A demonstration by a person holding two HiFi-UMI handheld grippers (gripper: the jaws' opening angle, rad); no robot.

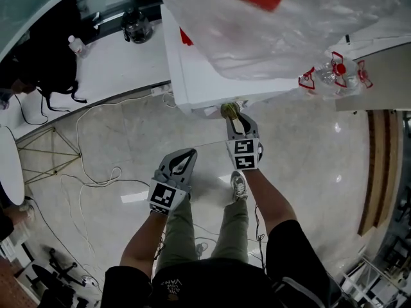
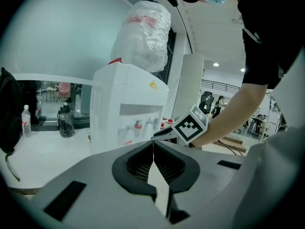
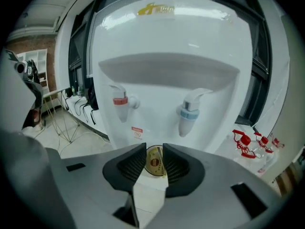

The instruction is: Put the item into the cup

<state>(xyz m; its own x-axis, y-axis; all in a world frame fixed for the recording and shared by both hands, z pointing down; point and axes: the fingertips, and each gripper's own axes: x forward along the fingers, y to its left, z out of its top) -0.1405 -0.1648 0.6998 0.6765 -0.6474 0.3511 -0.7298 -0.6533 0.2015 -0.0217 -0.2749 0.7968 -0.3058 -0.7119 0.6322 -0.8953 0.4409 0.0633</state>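
My right gripper [image 3: 153, 163] is shut on a small round gold item [image 3: 154, 161] with a red centre, which stands on edge between the jaws. In the head view the right gripper [image 1: 232, 113] holds that item [image 1: 230, 110] at the front edge of the white water dispenser [image 1: 192, 76]. Just beyond the jaws hang the red tap [image 3: 120, 102] and the blue tap [image 3: 189, 114]. My left gripper [image 1: 185, 157] hangs lower over the floor; its jaws [image 2: 153, 146] meet with nothing between them. No cup shows in any view.
A clear plastic bag [image 1: 276, 24] covers the dispenser's top. Empty bottles with red caps [image 1: 334, 72] lie to its right. A white counter [image 1: 109, 63] with a dark jug [image 2: 66, 120] and a small bottle [image 2: 26, 120] runs along the left. Cables [image 1: 96, 172] trail over the floor.
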